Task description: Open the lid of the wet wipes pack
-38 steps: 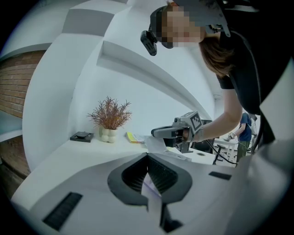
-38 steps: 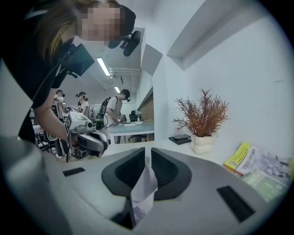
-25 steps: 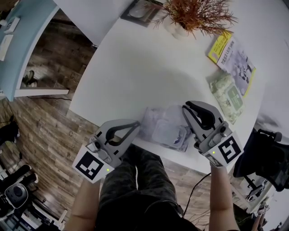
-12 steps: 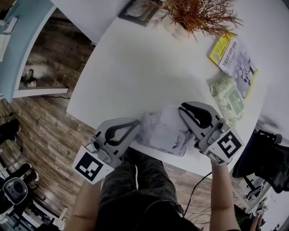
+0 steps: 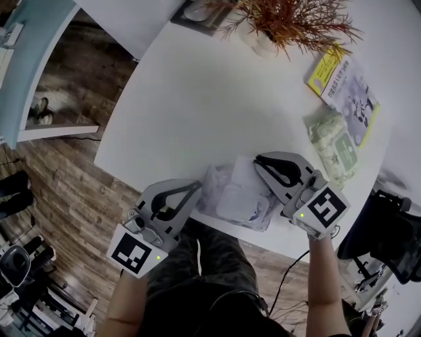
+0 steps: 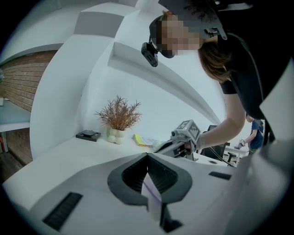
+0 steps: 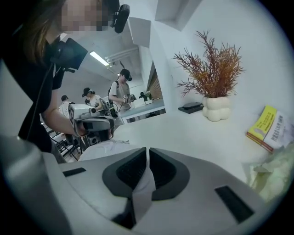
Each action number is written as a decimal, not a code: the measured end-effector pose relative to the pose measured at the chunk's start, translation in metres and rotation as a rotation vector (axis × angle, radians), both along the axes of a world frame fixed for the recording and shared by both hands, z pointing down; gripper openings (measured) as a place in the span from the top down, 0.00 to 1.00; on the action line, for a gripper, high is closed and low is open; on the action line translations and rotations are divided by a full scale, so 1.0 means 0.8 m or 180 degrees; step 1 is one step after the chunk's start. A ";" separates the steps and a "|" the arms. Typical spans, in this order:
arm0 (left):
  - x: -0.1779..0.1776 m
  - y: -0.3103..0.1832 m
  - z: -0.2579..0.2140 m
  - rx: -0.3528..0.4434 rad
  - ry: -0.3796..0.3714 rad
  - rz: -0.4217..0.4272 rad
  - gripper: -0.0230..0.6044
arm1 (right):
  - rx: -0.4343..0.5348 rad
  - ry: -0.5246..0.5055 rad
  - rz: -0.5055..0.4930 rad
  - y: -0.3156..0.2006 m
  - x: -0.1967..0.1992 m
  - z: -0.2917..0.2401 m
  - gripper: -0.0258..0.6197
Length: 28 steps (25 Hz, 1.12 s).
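Right now we have both grippers on the wet wipes pack [image 5: 227, 201], which lies flat on the white table [image 5: 191, 99] close to its near edge, straight in front of us and between the two tools.

Our left gripper [image 5: 197, 187] comes in from the left, and its jaws are pressed fully together on the pack's left edge. In the left gripper view, a thin strip of pale lilac-and-white film runs between the closed pads.

Our right gripper [image 5: 258, 160] reaches over the pack from the right. Its jaws are closing and stand only a sliver apart, with the white lid flap [image 5: 242, 172] pinched between the pads. In the right gripper view, that flap hangs down from the gap like a soft white tongue. From the head view, the flap stands up off the top of the pack at its far side, while the body of the pack stays down on the table.

Further along the table, well apart from our work, we see a green pack [image 5: 335, 146] just beside a yellow booklet [image 5: 343, 80]. At the far edge stands a dried plant in a white vase [image 5: 284, 23], with a dark tray [image 5: 200, 13] next to it.
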<state>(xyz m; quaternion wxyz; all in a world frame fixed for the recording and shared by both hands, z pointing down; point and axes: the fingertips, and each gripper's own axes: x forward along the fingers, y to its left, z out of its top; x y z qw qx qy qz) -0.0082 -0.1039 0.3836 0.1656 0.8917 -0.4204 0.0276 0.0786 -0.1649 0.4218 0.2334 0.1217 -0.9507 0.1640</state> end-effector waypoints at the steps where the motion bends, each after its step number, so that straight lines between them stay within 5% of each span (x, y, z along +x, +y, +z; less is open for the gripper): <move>1: 0.000 0.000 0.001 -0.0007 0.0000 -0.0007 0.94 | -0.0031 0.0000 -0.0006 0.001 0.000 0.001 0.90; 16: -0.012 -0.007 -0.009 -0.0018 0.0243 -0.0206 0.94 | -0.0476 0.0276 -0.0471 0.014 -0.002 0.021 0.92; 28: -0.014 -0.002 -0.024 0.0013 0.0373 -0.0200 0.94 | -0.0375 0.0264 -0.0261 0.009 -0.001 0.016 0.92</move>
